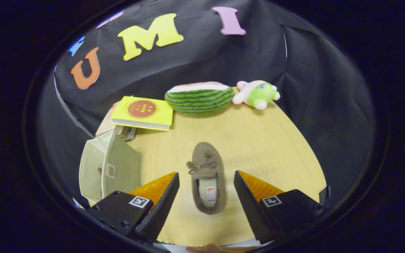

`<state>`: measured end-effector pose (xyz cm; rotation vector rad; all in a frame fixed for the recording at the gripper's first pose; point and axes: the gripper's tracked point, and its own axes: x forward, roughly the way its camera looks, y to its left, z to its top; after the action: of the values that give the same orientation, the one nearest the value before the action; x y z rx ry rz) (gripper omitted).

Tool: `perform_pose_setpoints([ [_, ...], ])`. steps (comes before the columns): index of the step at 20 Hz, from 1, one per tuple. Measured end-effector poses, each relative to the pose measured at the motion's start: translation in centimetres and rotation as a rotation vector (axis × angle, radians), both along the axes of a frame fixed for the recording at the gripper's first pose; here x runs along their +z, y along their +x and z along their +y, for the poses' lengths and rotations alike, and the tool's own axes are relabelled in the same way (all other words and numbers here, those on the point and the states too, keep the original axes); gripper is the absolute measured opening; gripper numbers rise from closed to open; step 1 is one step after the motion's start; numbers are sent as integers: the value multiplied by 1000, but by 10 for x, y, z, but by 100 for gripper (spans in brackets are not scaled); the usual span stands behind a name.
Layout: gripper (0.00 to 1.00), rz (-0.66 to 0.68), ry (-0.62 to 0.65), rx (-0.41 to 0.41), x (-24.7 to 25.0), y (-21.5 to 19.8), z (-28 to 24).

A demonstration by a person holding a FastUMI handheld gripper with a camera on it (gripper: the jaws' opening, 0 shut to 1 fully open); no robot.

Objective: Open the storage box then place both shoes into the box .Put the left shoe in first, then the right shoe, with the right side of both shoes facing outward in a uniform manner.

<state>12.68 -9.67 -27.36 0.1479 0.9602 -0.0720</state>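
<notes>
Shoe framed between the spread gripper fingers

The gripper is held wide apart over the counter; the shoe is seen mid-counter, untouched, its long axis running straight ahead, toe away. The storage box is set at the left edge.

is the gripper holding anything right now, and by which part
Nothing is held. The gripper is open, its fingers apart on either side of the brown shoe on the table, touching neither side.

gripper fingers spread wide, brown shoe between them on table; storage box at left, lid open.
</notes>
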Motion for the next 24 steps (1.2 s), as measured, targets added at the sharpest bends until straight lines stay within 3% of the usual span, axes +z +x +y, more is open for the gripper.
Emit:
perform_pose_setpoints([
  [4, 100, 6, -91, 19, -12, -2, -25],
  [11, 100, 111, -63, 85, -60, -10, -30],
  [20, 98, 200, -35, 109, -108, 6, -30],
  [21, 91, 213, -42, 117, -112, 7, -29],
  [24, 42, 237, -27, 142, -113, 4, -21],
])
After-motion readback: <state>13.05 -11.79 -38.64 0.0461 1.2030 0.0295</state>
